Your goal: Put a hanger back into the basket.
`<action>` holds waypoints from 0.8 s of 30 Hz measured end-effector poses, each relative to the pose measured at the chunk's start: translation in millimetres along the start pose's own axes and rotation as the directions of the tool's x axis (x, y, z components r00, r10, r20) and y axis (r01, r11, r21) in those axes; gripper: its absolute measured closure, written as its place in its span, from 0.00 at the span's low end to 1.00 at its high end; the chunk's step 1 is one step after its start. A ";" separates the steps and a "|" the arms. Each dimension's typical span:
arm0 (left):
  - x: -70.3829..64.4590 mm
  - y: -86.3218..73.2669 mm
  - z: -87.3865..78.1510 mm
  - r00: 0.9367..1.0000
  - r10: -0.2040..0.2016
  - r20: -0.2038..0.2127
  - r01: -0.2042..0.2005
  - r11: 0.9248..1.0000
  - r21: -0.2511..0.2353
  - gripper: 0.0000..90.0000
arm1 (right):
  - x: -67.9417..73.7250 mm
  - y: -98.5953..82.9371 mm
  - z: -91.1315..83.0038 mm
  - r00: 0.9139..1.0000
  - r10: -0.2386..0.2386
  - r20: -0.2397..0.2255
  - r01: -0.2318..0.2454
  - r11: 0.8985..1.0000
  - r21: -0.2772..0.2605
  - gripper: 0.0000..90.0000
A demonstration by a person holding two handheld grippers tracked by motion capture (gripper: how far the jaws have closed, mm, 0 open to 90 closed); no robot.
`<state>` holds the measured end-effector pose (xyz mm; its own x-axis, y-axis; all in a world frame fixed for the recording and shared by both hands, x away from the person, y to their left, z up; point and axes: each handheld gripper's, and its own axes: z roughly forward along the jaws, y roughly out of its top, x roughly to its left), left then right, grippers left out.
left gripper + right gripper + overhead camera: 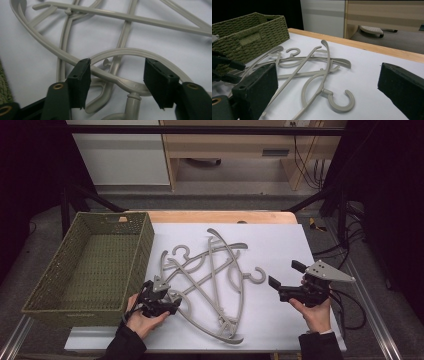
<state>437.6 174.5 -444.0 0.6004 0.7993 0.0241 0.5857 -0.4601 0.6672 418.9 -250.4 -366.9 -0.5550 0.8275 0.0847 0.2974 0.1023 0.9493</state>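
Several grey plastic hangers (210, 275) lie tangled in a loose pile on the white sheet. My left gripper (172, 304) sits at the pile's near-left corner, open. In the left gripper view its jaws (117, 75) stand on either side of one hanger's curved shoulder (120, 53), just above its neck, without pinching it. My right gripper (286, 274) hovers right of the pile, open and holding nothing. In the right gripper view its wide jaws (329, 87) frame the pile (312, 60) and the nearest hanger's hook (342, 101).
An empty green woven basket (145, 235) stands at the left, touching the sheet's left edge. The white sheet (280, 240) covers a wooden table (220, 216). Cables trail from the right gripper at the table's right side.
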 end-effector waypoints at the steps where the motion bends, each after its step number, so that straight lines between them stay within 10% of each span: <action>1: 0.1 -0.2 0.9 1.000 -0.006 0.005 0.006 1.000 0.005 0.43 | 0.0 0.0 0.0 1.000 0.000 0.000 0.000 1.000 0.000 0.04; 24: 6.8 10.8 19.1 0.989 -0.148 -0.029 0.149 0.987 0.059 0.48 | 0.8 -0.3 1.3 1.000 0.004 -0.004 -0.004 1.000 0.006 0.04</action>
<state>458.5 167.5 -450.8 0.4909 0.8696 -0.0531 0.6998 -0.3573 0.6186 419.4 -249.1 -367.6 -0.5573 0.8255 0.0896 0.3038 0.1022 0.9473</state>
